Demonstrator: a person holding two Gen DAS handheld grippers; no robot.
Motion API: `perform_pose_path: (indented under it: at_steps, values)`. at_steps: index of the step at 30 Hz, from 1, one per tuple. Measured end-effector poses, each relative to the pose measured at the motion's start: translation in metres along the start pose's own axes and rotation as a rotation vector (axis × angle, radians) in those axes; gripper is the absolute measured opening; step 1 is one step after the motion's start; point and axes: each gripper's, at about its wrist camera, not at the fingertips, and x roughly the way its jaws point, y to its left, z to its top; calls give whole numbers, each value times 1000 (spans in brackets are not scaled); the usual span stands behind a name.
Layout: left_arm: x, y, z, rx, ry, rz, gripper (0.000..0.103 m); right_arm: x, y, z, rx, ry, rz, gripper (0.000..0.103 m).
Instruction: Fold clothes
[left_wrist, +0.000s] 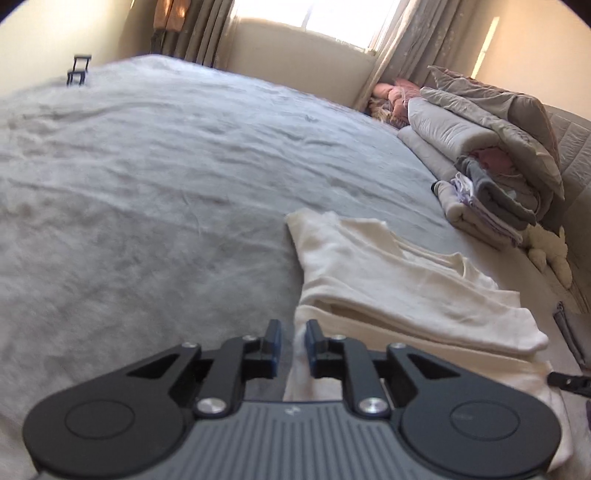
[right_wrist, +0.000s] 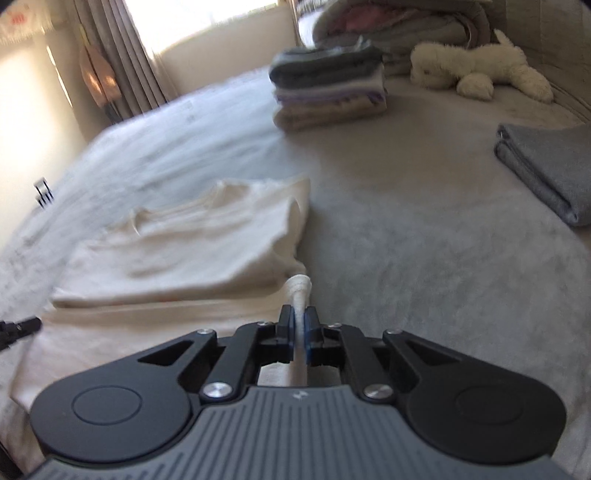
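A cream garment (left_wrist: 406, 280) (right_wrist: 184, 251) lies partly folded on the grey bedcover (left_wrist: 147, 184). My left gripper (left_wrist: 293, 334) sits at its near left corner. A tuft of the cloth lies against the right finger, and a strip of bedcover shows between the cloth and the left finger (left_wrist: 274, 332), so the jaws stand slightly apart. My right gripper (right_wrist: 299, 321) is at the garment's near right corner, shut on a pinched ridge of cream cloth that fills the narrow gap and sticks out ahead of the tips.
A stack of folded clothes (right_wrist: 328, 88) (left_wrist: 487, 199) and a white plush toy (right_wrist: 480, 70) lie farther up the bed. A folded grey cloth (right_wrist: 546, 170) is at the right. Folded duvets (left_wrist: 480, 122) rest by the headboard. Curtains and a window stand behind.
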Motion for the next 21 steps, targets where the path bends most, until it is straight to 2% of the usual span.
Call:
perform_pose_path:
  at_steps: [3,6,8,11,12,14,17,21]
  values:
    - [-15,-5,2,53,-55,-21,23,-10,0,0,-17,-45,-25,15]
    - [-18,-14,0,108,-56,-72,23,-17,4,0,-43,-76,-1,15]
    - [-12,-19,-3,143,-20,-83,24,-16,10,-1,-70,-68,21,15]
    - [5,-22,-10,185,64,-43,25,-6,20,-3,-123,-28,19,15]
    - [11,-19,-12,186,91,-18,25,-2,22,-4,-138,-10,10,15]
    - [17,-12,-15,173,107,28,33,8,19,-6,-143,32,-27,15]
    - [10,-3,-10,112,106,18,33,7,10,-5,-115,34,-42,15]
    - [-12,-1,-3,111,91,-17,39,-9,1,-3,-63,23,-2,18]
